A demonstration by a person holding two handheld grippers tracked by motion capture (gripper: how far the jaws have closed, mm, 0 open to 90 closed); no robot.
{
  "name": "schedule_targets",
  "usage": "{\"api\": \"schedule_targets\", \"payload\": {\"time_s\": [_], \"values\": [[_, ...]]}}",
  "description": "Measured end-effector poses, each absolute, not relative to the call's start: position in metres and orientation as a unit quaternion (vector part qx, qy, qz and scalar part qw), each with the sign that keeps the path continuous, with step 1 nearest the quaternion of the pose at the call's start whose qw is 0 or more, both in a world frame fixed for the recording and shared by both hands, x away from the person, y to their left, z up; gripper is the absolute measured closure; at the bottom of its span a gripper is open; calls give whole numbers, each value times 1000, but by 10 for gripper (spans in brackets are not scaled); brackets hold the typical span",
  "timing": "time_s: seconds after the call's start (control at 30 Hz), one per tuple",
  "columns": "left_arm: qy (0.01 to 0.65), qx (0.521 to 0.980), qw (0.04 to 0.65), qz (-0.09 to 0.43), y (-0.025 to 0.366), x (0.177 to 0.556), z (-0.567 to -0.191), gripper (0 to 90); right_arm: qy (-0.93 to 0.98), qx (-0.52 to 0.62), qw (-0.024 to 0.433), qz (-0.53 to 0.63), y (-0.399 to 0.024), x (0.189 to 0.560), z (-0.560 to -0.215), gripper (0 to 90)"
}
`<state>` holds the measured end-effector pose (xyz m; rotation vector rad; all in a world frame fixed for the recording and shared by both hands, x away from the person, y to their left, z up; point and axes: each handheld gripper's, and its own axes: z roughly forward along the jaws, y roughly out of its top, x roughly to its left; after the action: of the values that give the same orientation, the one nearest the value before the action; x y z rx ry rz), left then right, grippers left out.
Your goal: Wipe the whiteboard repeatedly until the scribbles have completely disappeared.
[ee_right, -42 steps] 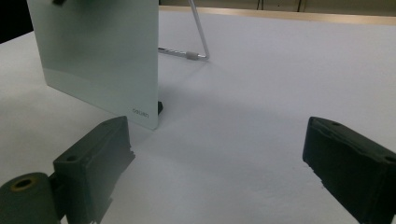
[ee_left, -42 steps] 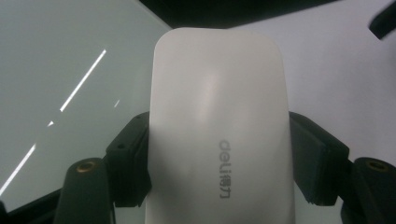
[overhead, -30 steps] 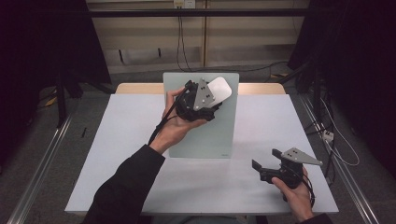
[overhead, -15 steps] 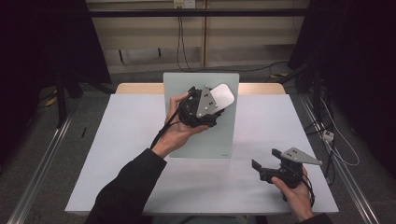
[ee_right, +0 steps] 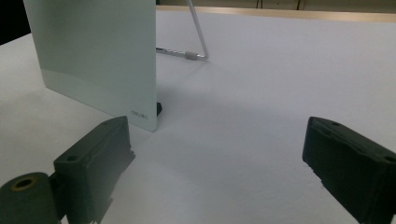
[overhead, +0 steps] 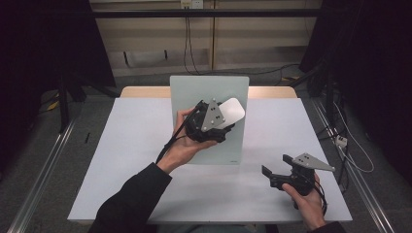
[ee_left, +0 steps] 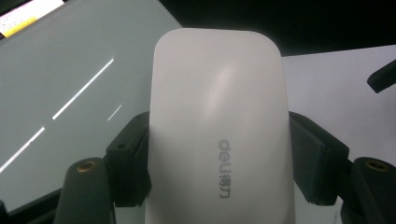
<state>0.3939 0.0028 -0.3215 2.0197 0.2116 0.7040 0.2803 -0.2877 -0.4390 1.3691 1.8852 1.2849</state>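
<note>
White eraser (overhead: 232, 111) in left tool (overhead: 228, 121) overlaps board (overhead: 194, 90) edge.

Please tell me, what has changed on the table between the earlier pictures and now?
The left tool, shut on the white eraser, slid down the glass board toward the person and slightly right. Its grip is unchanged. The right tool stayed open near the table's front, and the board kept its place.

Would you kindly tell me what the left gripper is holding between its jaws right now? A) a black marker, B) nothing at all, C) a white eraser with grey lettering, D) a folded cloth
C: the left gripper has its jaws clamped on both sides of the white eraser, in front of the glass board.
</note>
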Motion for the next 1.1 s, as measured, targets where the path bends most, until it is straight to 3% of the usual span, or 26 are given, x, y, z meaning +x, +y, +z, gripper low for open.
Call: {"api": "schedule_targets", "payload": {"time_s": [0.33, 1.1], "values": [[122, 830, 488, 241, 16, 386, -336, 311, 690, 496, 239, 470, -288, 278, -439, 76], [163, 830, 498, 193, 55, 380, -347, 311, 690, 497, 238, 469, -287, 279, -439, 76]]}}
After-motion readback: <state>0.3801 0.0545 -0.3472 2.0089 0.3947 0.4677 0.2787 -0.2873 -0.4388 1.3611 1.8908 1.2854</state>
